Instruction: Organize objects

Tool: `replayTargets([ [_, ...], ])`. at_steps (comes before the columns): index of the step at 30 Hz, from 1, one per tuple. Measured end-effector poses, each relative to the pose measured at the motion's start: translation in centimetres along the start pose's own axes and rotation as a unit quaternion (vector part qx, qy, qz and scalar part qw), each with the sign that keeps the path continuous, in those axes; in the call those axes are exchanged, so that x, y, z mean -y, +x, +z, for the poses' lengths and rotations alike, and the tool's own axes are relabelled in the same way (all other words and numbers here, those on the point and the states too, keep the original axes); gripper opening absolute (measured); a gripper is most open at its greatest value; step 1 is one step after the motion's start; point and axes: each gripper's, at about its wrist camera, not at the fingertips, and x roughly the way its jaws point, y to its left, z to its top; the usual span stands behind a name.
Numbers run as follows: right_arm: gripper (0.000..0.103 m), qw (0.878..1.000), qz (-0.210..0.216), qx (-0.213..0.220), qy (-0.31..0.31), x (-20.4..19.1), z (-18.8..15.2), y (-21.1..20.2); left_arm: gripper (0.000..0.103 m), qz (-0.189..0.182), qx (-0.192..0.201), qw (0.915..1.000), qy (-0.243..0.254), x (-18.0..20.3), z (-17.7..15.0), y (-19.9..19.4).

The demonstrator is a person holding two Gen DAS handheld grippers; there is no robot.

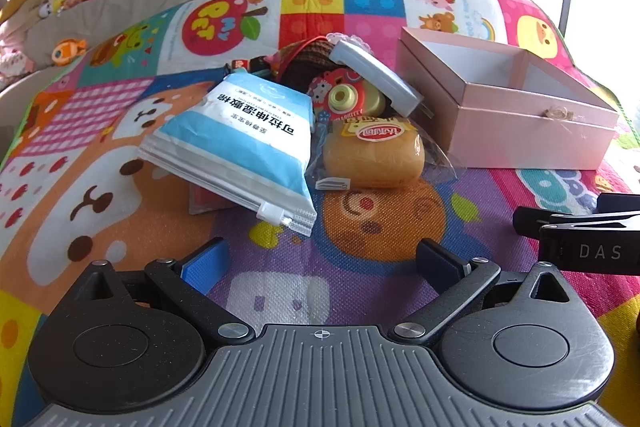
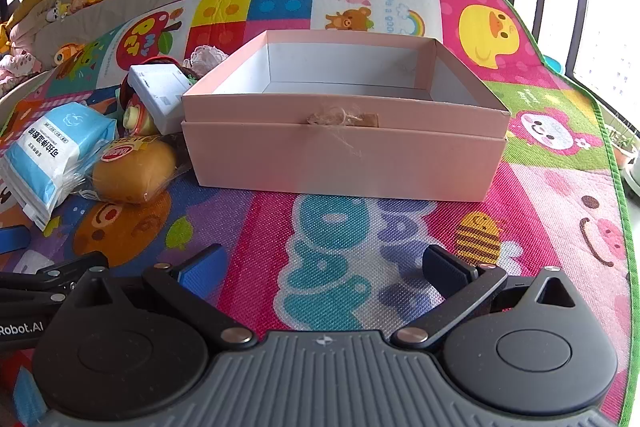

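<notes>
**A:** Where are we?

**B:** Nothing is packed yet, as far as I can judge. The pink box sits open on the play mat, and what I can see of its inside is bare. Everything to sort lies in a heap just left of the box: a blue-and-white pouch farthest from it, a wrapped bun nearer, a toy camera behind the bun, and a grey charger leaning over the camera, close to the box wall.

**A:** And the claws?

**B:** My left claw is spread wide, holding nothing, low over the mat short of the heap. My right claw is just as wide and bare, facing the box front.

**A:** What would you take first?

**B:** The bun, I think. It is the loose item nearest the box on my side, with nothing resting on it. I'd bring the left claw in level, straddle it across its short width and close gently; it looks soft, and the wrapper may slip or crackle out of the grip.

**A:** Any risk?

**B:** The pouch edge lies right beside the bun on the side away from the box, so one finger could catch it and drag it along. I'd also lift clear of the box rim before moving over, and keep the right claw back from the path.
</notes>
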Motion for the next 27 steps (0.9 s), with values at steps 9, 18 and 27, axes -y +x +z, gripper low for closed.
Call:
replayTargets([
  [9,0.103,1.000,-0.003,-0.003,0.002,0.0,0.3,0.0,0.102,0.000,-0.002,1.0000,-0.001,0.1,-0.1,-0.3],
  [18,0.103,1.000,-0.004,-0.022,0.002,-0.2,0.9,0.2,0.102,0.002,-0.002,1.0000,-0.001,0.0,-0.1,-0.3],
  [27,0.103,0.999,0.001,-0.053,0.000,-0.1,0.1,-1.6,0.101,-0.028,-0.003,0.9996,-0.008,-1.1,-0.1,-1.5],
])
